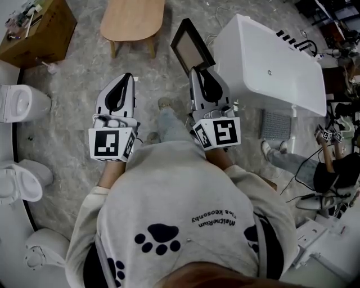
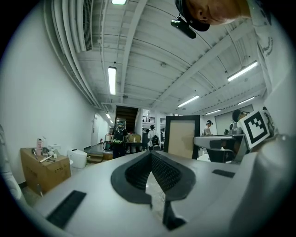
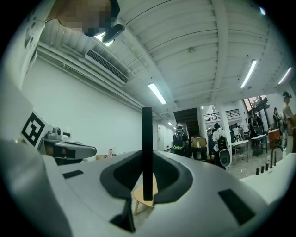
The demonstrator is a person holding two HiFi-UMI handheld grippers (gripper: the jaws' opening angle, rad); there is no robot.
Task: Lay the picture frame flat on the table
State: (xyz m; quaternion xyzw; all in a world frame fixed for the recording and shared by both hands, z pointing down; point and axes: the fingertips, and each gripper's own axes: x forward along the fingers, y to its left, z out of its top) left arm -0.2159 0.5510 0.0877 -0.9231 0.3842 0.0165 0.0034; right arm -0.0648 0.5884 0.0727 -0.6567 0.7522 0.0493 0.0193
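My left gripper [image 1: 125, 83] is nearest me, its jaws pressed together with nothing between them. Beside it, my right gripper [image 1: 201, 76] clamps one edge of the picture frame [image 1: 191, 46], which sticks up out of the jaws and shows edge-on in the right gripper view. The frame is held short of the wooden table [image 1: 132, 19] beyond it, and a white bathtub [image 1: 270, 62] lies to the right.

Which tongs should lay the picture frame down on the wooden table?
The right tongs. They grip the picture frame by its edge, upright, and the wooden table sits just ahead. The left tongs are shut and empty.
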